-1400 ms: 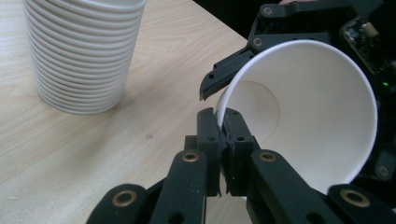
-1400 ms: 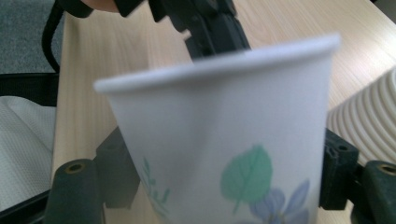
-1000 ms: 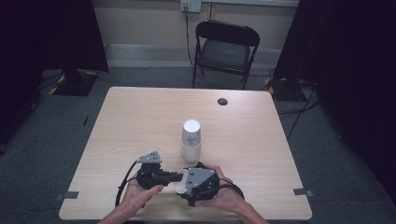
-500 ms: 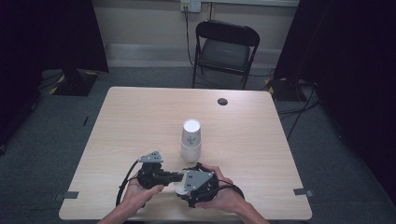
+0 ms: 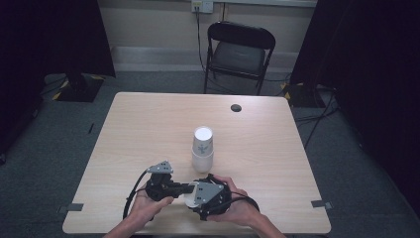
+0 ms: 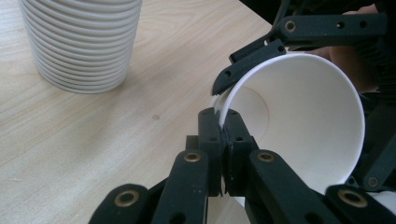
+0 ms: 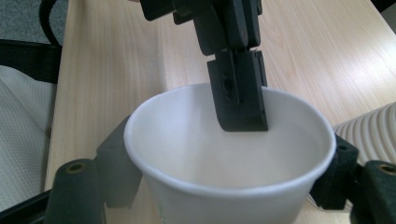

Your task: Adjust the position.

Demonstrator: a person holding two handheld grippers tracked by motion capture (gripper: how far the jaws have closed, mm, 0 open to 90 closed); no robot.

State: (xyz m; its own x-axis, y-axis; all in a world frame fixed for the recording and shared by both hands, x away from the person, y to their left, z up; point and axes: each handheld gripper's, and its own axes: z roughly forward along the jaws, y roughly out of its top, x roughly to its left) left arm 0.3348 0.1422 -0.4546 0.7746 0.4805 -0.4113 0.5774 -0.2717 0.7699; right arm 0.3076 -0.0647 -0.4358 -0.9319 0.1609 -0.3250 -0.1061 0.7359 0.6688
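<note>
White paper cup (image 6: 299,121) sits between my two grippers at the near edge of the counter (image 5: 148,129), lying on its side with its mouth turned toward the left gripper; I see nothing inside it. My left gripper (image 6: 223,140) has its fingers (image 6: 238,135) pinched tight on the cup's rim, one inside the wall and one outside. My right gripper (image 7: 233,186) cradles the cup's body from both sides; its fingers (image 7: 116,163) have just been closing in around the cup and sit at a middling width against its wall. Just beyond, toward the far side, a stack of white paper cups (image 5: 203,148) stands upside down near the counter's middle. Farther off, a small dark round thing (image 5: 236,107) lies near the far edge, and a black folding chair (image 5: 237,54) stands behind the counter.
</note>
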